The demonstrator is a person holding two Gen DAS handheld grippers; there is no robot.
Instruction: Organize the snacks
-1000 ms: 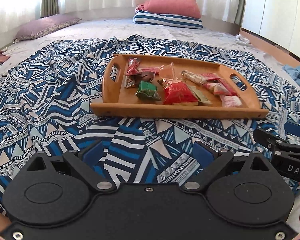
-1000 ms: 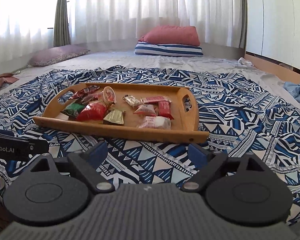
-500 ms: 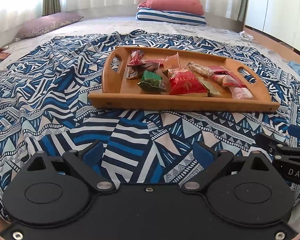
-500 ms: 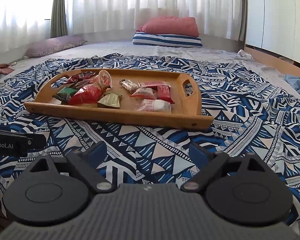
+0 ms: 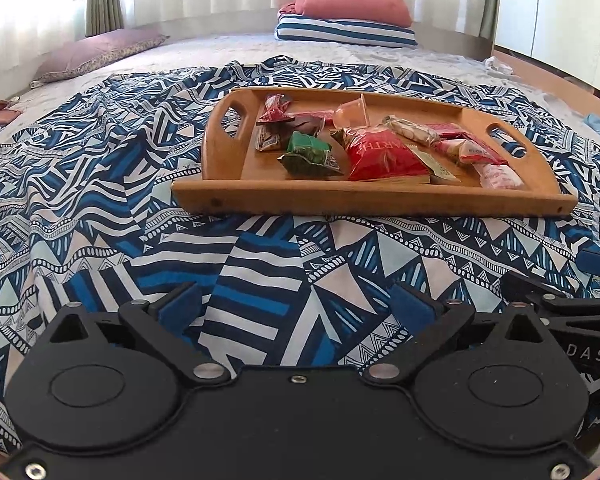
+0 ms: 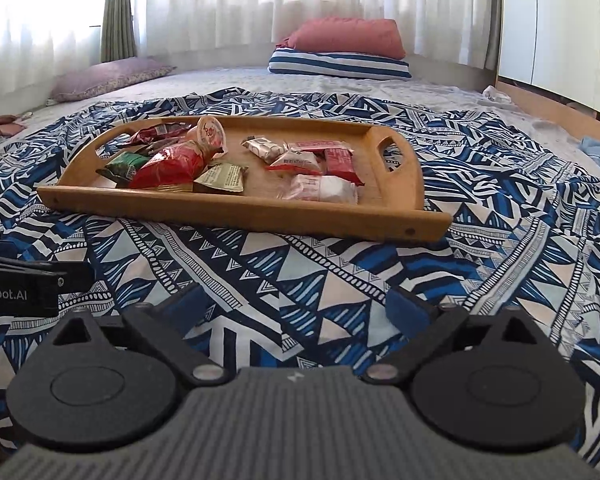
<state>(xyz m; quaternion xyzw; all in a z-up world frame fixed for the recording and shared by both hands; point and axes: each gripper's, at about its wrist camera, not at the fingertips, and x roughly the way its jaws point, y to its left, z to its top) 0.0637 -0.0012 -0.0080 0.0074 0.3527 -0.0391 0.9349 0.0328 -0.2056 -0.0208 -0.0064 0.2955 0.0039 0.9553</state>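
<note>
Mixed snack packets [image 5: 384, 152] – approx. ten – loose in wooden tray [image 5: 364, 200].

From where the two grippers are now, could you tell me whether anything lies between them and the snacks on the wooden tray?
Nothing visible does. Only bare patterned blanket lies between the left gripper, the right gripper and the wooden tray. The tray's low front wall fronts the snacks. Both grippers' jaws are opening, with nothing between them.

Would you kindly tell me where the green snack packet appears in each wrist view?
Left wrist: green snack packet lies centre frame, in the wooden tray's left half.
Right wrist: green snack packet sits left of centre, near the tray's far-left end.
Shared landmark: the big red bag lies right beside it.
</note>
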